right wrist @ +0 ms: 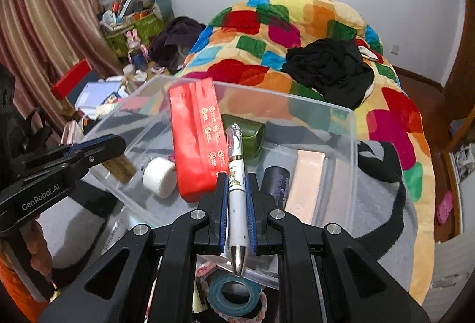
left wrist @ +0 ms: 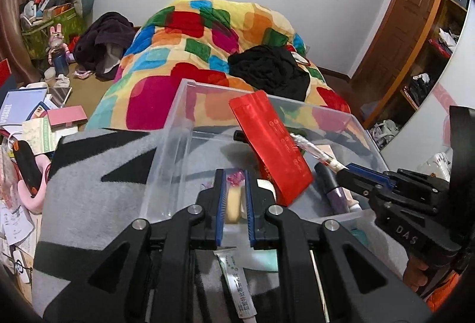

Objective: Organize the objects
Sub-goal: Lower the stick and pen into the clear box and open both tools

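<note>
A clear plastic bin point(left wrist: 175, 127) point(right wrist: 353, 150) sits on a grey and black blanket. Inside it lie a red packet point(left wrist: 276, 150) point(right wrist: 196, 144), a white tape roll point(right wrist: 158, 177), a green jar point(right wrist: 252, 134), a dark purple tube point(right wrist: 277, 183) and a pink flat pack point(right wrist: 305, 183). My right gripper point(right wrist: 236, 177) is shut on a white pen point(right wrist: 236, 189) and holds it over the bin's near edge; it also shows in the left wrist view point(left wrist: 347, 171). My left gripper point(left wrist: 234, 177) hovers over the bin's near left part, its jaws narrowly apart and empty; it shows in the right wrist view point(right wrist: 118, 144).
A white tube point(left wrist: 237, 287) lies below my left gripper. A teal tape roll point(right wrist: 234, 293) lies below my right one. A colourful quilt point(right wrist: 311, 34) with black clothing point(right wrist: 329, 70) covers the bed behind. Papers and boxes point(left wrist: 32, 118) clutter the left side.
</note>
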A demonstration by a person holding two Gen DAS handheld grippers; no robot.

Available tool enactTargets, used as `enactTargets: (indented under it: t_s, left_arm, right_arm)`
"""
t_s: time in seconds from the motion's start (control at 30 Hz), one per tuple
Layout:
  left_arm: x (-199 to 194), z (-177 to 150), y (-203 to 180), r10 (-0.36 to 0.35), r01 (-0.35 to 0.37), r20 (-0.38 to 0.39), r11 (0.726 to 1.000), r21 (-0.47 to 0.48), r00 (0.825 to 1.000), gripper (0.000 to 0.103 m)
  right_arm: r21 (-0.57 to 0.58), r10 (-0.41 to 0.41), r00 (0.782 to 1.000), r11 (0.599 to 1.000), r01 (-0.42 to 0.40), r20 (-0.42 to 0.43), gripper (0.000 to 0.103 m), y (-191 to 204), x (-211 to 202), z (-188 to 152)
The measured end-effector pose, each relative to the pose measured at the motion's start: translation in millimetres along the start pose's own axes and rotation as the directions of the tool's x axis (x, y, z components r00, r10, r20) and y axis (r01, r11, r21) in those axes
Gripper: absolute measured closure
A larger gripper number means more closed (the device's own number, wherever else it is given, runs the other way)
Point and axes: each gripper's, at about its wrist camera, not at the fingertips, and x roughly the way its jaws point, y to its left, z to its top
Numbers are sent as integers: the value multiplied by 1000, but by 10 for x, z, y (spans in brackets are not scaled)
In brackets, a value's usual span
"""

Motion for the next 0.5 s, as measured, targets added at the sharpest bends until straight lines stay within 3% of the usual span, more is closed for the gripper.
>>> enactTargets:
  t_s: [0.07, 0.23, 0.5]
  left_arm:
    - [-36, -13, -27, -13, 13, 5, 1000, 9, 1000, 93]
    - [-166, -43, -105, -17, 16, 28, 999, 38, 999, 89]
    - [-442, -182, -202, 15, -22, 90, 996, 82, 996, 65]
  right_arm:
    - [-27, -17, 1000, 1000, 17, -5, 91, 38, -20, -27]
    - [-40, -13, 1000, 999, 13, 13, 76, 48, -126, -78]
    - [-20, 20, 999, 1000, -19, 50, 71, -20, -402, -181]
